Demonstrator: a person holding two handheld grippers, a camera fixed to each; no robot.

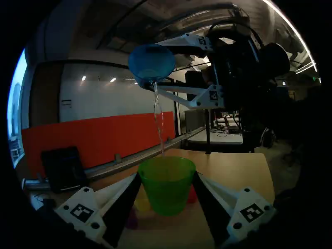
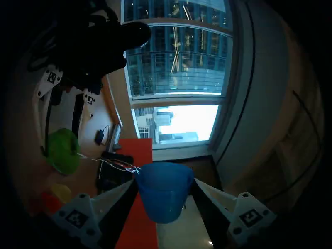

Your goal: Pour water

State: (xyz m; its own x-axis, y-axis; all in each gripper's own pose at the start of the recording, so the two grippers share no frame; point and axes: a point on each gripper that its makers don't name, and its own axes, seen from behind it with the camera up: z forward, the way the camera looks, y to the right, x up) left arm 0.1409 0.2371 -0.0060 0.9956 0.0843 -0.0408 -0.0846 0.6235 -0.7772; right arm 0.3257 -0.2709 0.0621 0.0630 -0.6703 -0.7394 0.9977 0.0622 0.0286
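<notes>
pour under way, blue cup into green

left gripper view: the left gripper [image 1: 167,178] is closed to cup width, both fingers pressing the sides of the green cup [image 1: 167,189] at 6 o'clock, upright above the table [image 1: 232,166]. at 12 o'clock the right gripper [image 1: 150,64] clamps the blue cup [image 1: 152,60], tipped mouth toward the camera. a thin stream of water [image 1: 158,116] drops from its lip toward the far rim of the green cup. small coloured pieces sit behind the cup, too hidden to name.

right gripper view: the blue cup sits at 6 o'clock between both fingers, gripped. the green cup is at 9 o'clock, and water leaves the blue lip toward it. a window [image 2: 178,83] is at 12 o'clock.

doing it well, my judgement: the stream lands near the rim, so centre the lip over the mouth, tilt slowly, hold the green cup level and steady.

writing: square black-and-white markers on the fingers, no readable words or brand.
</notes>
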